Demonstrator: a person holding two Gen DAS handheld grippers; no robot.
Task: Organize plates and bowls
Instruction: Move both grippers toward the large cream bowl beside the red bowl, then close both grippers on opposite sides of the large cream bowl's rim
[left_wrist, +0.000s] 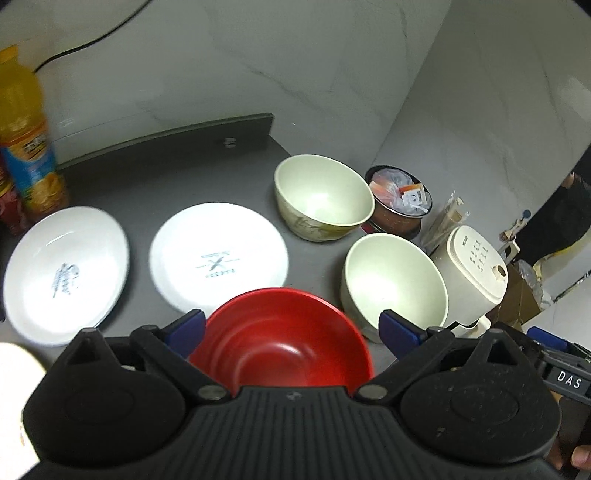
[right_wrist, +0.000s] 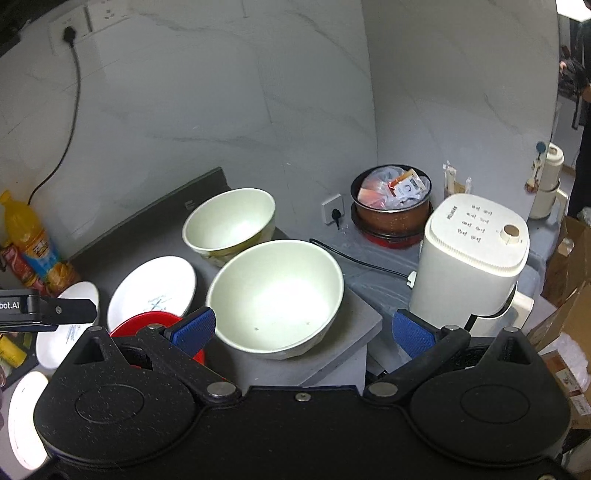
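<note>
On the grey counter (left_wrist: 155, 184) the left gripper (left_wrist: 291, 330) hangs with its blue-padded jaws spread wide to either side of a red bowl (left_wrist: 280, 343); the pads stand clear of the rim and hold nothing. The red bowl is empty and sits at the near edge of the counter. To its right stands a near cream bowl (left_wrist: 395, 280), empty, and farther back a far cream bowl (left_wrist: 323, 195), also empty, with a leafy print on its outer wall. Left of these lie two white plates side by side: a middle plate (left_wrist: 218, 258) with a printed mark in its centre, and a left plate (left_wrist: 66, 269) with a blue emblem; both are bare. The right gripper (right_wrist: 303, 328) is likewise wide open and empty, with the near cream bowl lying between and beyond its pads. Past the counter's right end, lower down, a brown pot (right_wrist: 391, 206) holds a plastic bag with packets, just beside a white appliance (right_wrist: 472, 258). An orange drink bottle (left_wrist: 26, 140) stands at the far left.
</note>
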